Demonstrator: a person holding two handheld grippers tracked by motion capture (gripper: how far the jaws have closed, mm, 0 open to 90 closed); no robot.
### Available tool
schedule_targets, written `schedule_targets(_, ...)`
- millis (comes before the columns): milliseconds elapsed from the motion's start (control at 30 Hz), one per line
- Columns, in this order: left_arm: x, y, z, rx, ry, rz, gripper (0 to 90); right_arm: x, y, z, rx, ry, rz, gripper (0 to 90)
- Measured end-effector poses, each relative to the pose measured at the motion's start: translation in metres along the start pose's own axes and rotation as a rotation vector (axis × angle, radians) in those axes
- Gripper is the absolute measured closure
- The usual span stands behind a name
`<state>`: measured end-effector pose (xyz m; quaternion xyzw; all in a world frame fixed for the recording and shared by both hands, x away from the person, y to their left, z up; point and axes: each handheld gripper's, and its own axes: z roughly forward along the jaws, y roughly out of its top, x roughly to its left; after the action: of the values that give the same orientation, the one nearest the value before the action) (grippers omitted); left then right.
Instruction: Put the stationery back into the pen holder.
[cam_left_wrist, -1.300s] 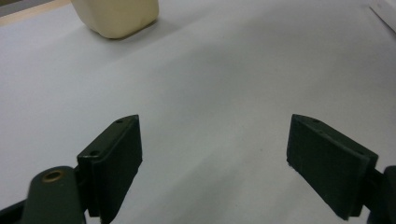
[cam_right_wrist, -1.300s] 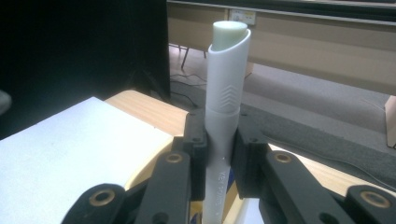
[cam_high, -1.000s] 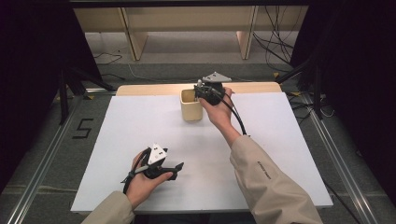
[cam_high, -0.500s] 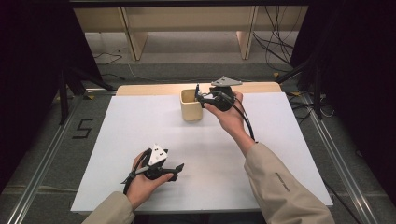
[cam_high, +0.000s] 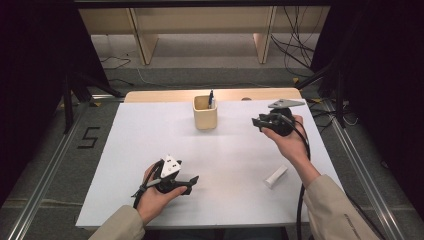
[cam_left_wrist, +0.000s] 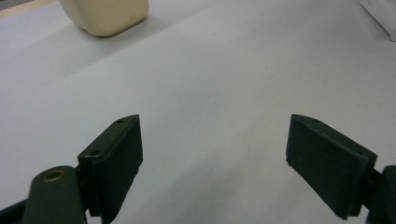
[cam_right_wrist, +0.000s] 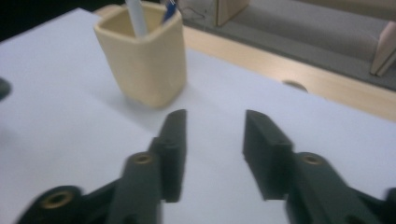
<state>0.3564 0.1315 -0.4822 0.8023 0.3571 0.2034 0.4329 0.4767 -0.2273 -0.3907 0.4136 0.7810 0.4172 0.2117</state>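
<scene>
A cream square cup stands at the back middle of the white table, with a white pen and a blue pen upright in it. My right gripper is held in the air to the right of the cup, pointing left at it. In the right gripper view the cup and pens lie ahead at upper left. The right gripper has just been closing its jaws; a narrow gap is left, with nothing in it. My left gripper rests at the front left. The left gripper is wide open and empty over bare table.
A small white block lies on the table by the right forearm, and the same white block is at the top right corner of the left gripper view. A wooden strip runs along the table's far edge. Cables trail on the floor behind.
The right hand has moved from over the cup to the right, away from it. Its jaws are empty now. The left hand has kept still.
</scene>
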Motion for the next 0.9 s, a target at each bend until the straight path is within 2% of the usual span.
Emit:
schedule_targets(67, 0.000, 0.000, 0.000, 0.000, -0.001, -0.001, 18.4, -0.009, -0.014, -0.009, 0.042, -0.011, -0.001, 77.7)
schedule_targets(233, 0.000, 0.000, 0.001, 0.004, 0.000, -0.003, 18.4, -0.025, -0.048, -0.028, 0.156, -0.046, 0.004, 89.8)
schedule_targets(433, -0.001, 0.000, 0.000, 0.002, -0.001, -0.004, 18.5, -0.033, -0.082, -0.036, 0.256, -0.027, 0.022, 90.0)
schedule_targets(667, -0.001, 0.000, 0.000, 0.001, -0.002, -0.005, 18.5, -0.037, -0.107, -0.039, 0.291, -0.015, 0.061, 90.0)
schedule_targets(900, -0.002, -0.001, 0.000, 0.001, -0.003, -0.003, 18.6, -0.040, -0.115, -0.040, 0.291, -0.016, 0.081, 90.0)
